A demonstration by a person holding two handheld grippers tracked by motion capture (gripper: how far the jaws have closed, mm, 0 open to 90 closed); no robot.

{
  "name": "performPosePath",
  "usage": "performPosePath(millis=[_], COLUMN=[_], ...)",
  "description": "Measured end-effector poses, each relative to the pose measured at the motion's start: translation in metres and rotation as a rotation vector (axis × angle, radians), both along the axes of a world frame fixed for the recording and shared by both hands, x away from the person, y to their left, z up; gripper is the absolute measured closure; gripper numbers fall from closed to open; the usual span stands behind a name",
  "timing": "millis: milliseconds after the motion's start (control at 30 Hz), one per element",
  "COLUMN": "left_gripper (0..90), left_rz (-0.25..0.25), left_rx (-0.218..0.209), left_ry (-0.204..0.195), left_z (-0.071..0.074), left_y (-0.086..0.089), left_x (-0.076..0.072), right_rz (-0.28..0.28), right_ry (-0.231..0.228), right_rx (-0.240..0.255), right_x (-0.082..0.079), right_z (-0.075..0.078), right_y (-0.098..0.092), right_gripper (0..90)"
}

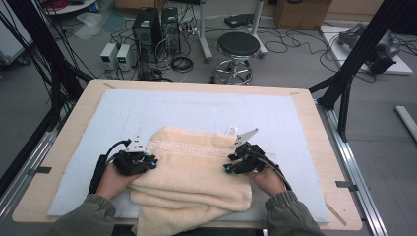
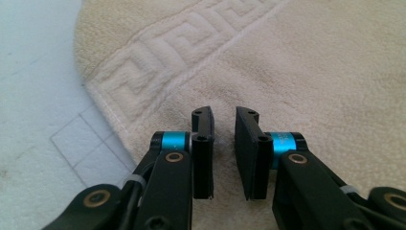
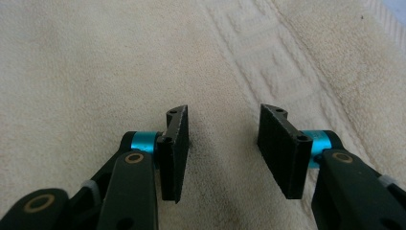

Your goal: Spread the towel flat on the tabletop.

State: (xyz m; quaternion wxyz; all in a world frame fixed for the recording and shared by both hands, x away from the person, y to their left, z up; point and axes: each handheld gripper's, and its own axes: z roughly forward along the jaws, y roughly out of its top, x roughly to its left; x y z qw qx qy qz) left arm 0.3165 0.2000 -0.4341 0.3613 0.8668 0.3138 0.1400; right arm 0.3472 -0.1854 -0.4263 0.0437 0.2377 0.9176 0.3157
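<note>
Cream towel (image 1: 194,172) lies folded on the pale blue mat (image 1: 196,110) of the wooden table (image 1: 305,105), its near part drooping over the table's front edge. Its long axis runs left-right; the band with the key pattern (image 1: 189,146) sits along the far edge.

Left gripper (image 1: 139,161) is over the towel's left edge, jaws parted by a narrow gap, nothing between them (its own view has terry cloth straight under the tips, mat off to the left). Right gripper (image 1: 237,160) is over the right side, jaws spread wider, also empty.

Towel is directly below and ahead of both grippers, each about equally near its own side, so a next grab likely means going straight down.

Small white tag (image 1: 231,130) at the far right corner, writing too small to read. No brand visible.
</note>
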Motion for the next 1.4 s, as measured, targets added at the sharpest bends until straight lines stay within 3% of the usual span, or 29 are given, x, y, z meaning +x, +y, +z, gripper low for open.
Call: performPosePath(millis=[200,300,367,467,533,600,633,800,900,1067,1300,1400], left_gripper=[79.5,75.5,69.5,55.8,50.5,48.4,48.6,54.7,66.4,78.8,84.0,84.2], left_rz=[-0.065,-0.064,-0.051,-0.026,-0.012,-0.008,-0.01,-0.001,0.003,0.008,0.031,0.04], left_rx=[-0.015,-0.045,-0.074,-0.07,-0.049,-0.018,-0.031,-0.047,-0.04,-0.045,-0.023,-0.051], left_ry=[0.026,-0.015,-0.045,-0.098,-0.081,-0.03,-0.015,-0.009,-0.013,-0.006,-0.025,-0.037], left_z=[0.003,0.008,0.013,0.013,0.007,-0.002,-0.005,-0.006,-0.005,-0.004,0.002,0.007], left_y=[0.006,0.011,0.013,0.012,0.012,0.011,0.011,0.011,0.008,0.006,0.008,0.013], left_x=[-0.012,-0.009,-0.004,0.003,0.01,0.016,0.017,0.019,0.017,0.017,0.014,0.011], right_rz=[0.067,0.048,-0.003,-0.051,-0.058,-0.062,-0.06,-0.087,-0.092,-0.059,-0.03,-0.027], right_ry=[-0.003,-0.053,-0.084,-0.114,-0.096,-0.076,-0.057,-0.062,-0.057,-0.049,-0.079,-0.108], right_rx=[-0.011,0.027,0.047,0.043,0.04,0.014,0.009,0.052,0.07,0.076,0.077,0.11], right_x=[-0.007,-0.007,-0.002,0.006,0.012,0.015,0.016,0.019,0.021,0.022,0.021,0.018], right_z=[0.005,0.012,0.014,0.011,0.005,-0.001,-0.006,-0.007,-0.008,-0.008,-0.002,0.007], right_y=[0.001,-0.005,-0.012,-0.019,-0.021,-0.018,-0.016,-0.017,-0.017,-0.013,-0.01,-0.01], right_gripper=[55.5,52.2,48.1,42.3,41.3,41.6,41.9,57.4,70.1,82.7,85.5,85.7])
